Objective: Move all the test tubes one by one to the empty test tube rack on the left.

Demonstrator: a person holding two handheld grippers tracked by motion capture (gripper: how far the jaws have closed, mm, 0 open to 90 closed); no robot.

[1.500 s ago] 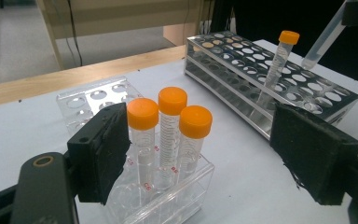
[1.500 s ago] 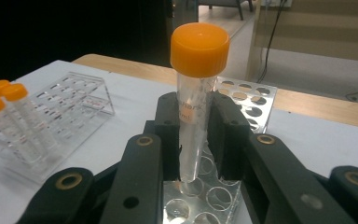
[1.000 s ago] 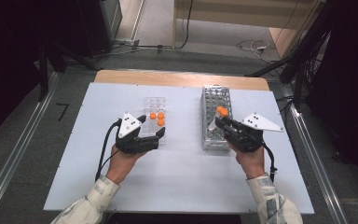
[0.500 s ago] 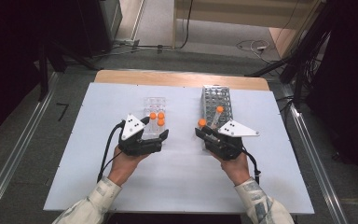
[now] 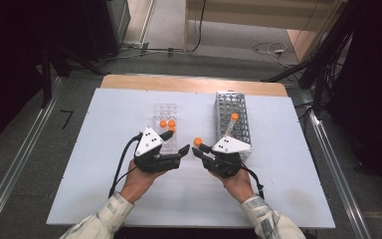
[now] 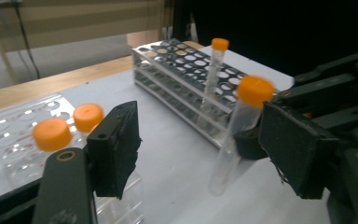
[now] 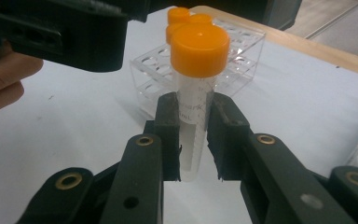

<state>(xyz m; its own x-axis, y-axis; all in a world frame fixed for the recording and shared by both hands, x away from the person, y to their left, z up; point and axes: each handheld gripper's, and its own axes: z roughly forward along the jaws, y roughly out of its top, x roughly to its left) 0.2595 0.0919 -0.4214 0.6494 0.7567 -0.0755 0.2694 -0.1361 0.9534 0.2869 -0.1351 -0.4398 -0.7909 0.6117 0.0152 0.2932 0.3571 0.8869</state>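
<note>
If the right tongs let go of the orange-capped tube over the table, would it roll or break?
The tube is round and slim, so lying flat it would probably roll, perhaps in a curve because its orange cap is wider. It looks like clear plastic and apparently empty, so likely light and unlikely to break. Its smooth wall may slip between the right tongs.

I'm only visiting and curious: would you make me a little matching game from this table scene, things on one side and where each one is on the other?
Things:
1. tube in the right gripper
2. metal rack
3. clear plastic rack
4. left gripper

Places or states:
A. holds one upright orange-capped tube, on the table's right part
B. jaws open, nothing pressed between them
C. clamped between two black jaws
D. carries a few orange-capped tubes, near the table's middle

Pairs: 1-C, 2-A, 3-D, 4-B
</note>
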